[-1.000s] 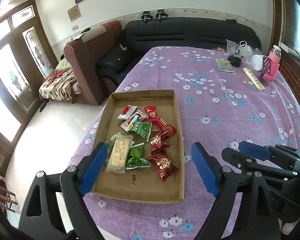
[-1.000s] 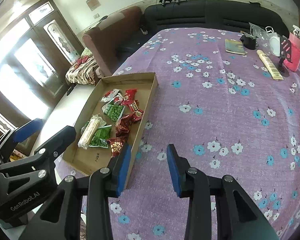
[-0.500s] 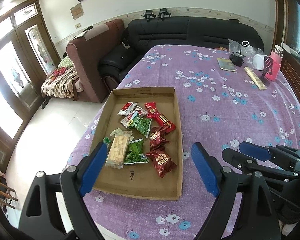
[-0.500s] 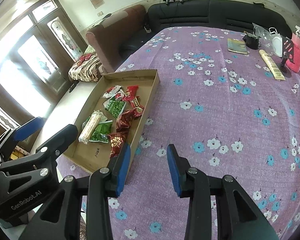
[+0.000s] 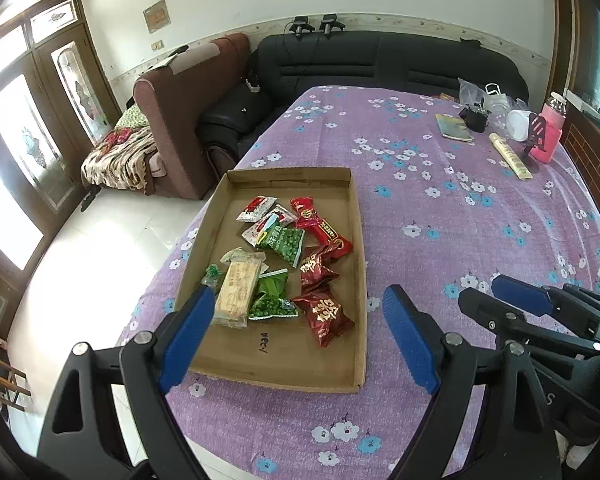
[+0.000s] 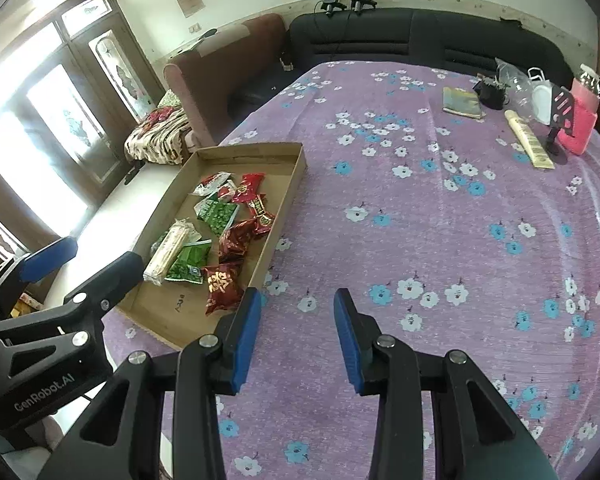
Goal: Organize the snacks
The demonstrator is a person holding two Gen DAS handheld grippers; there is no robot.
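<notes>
Above the near end of the tray (image 5: 358, 280): left gripper (image 5: 296, 338) wide and empty over the snacks (image 5: 288, 264) heaped inside, right gripper (image 6: 296, 332) narrow and empty over bare cloth; apparently pre-pick, next likely lowering onto one packet.

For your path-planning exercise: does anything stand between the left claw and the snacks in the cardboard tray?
Nothing visible does. The left claw hangs open above the tray's near end, and the snacks lie uncovered inside, with only the low tray wall around them.

black sofa (image 5: 380, 64) and brown armchair (image 5: 188, 96) against cream wall; sunlit glass doors (image 5: 24, 136).
</notes>
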